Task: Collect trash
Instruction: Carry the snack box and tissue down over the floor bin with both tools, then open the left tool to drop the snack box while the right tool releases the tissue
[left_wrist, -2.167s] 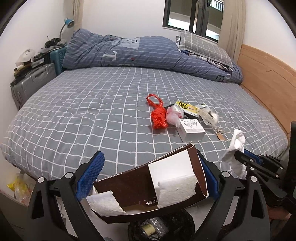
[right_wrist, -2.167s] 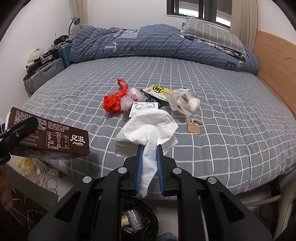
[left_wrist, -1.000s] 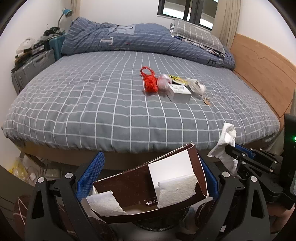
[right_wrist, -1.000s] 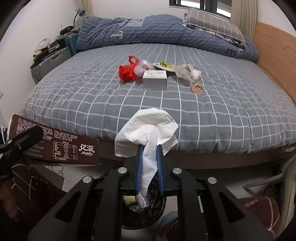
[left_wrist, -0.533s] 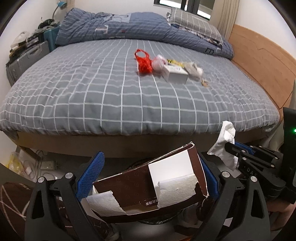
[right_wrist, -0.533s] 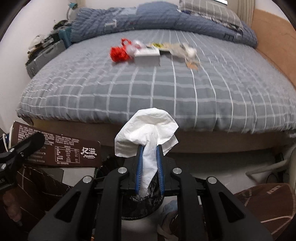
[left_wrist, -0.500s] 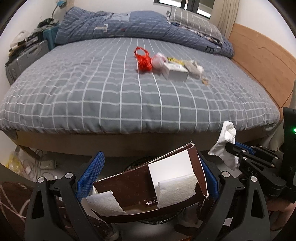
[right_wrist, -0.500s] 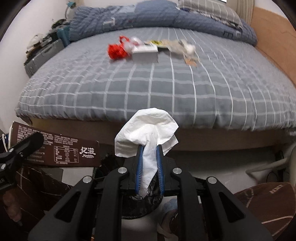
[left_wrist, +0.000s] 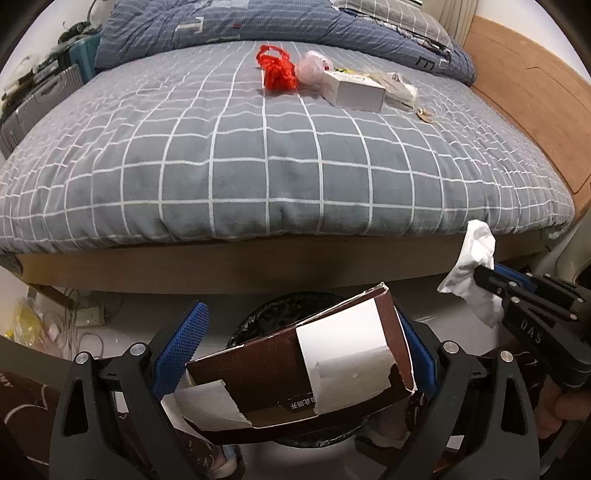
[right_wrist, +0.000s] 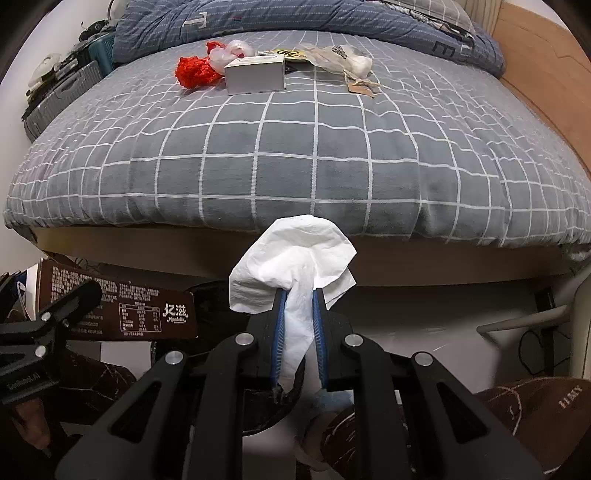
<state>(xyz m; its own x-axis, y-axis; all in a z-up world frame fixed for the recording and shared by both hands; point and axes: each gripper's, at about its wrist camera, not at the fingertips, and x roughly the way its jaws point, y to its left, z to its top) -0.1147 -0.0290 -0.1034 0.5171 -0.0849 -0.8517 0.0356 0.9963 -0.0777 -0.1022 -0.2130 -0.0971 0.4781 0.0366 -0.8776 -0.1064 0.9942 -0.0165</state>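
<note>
Pinching a crumpled white tissue (right_wrist: 295, 258), the right gripper (right_wrist: 298, 306) has its blue fingers (right_wrist: 279, 325) drawn narrow on the paper, which balloons out above their tips. The left gripper (left_wrist: 295, 354) stands wide, its blue fingers (left_wrist: 181, 347) clamping a torn brown carton (left_wrist: 306, 373) by the two ends; the carton's long axis runs crosswise between them, tilted up toward the right, torn white patches facing the camera. Both pieces of trash hang over a black-lined bin (left_wrist: 280, 310) on the floor just below the bed's edge.

Against the frames a second ago, both grippers have dropped: the mattress edge and wooden bed frame (left_wrist: 258, 266) now sit higher in each view, and more of the bin shows behind the carton.

On the bed (left_wrist: 258, 166), with its grey checked cover, more trash lies well apart from the grippers: a red plastic bag (left_wrist: 277, 70), a small white box (left_wrist: 354, 90) just beside it, and clear wrappers (left_wrist: 397, 83). A rumpled blue duvet (left_wrist: 240, 26) lies at the far side, suitcases (left_wrist: 40, 99) to the left, a wooden headboard (left_wrist: 535, 103) on the right.
</note>
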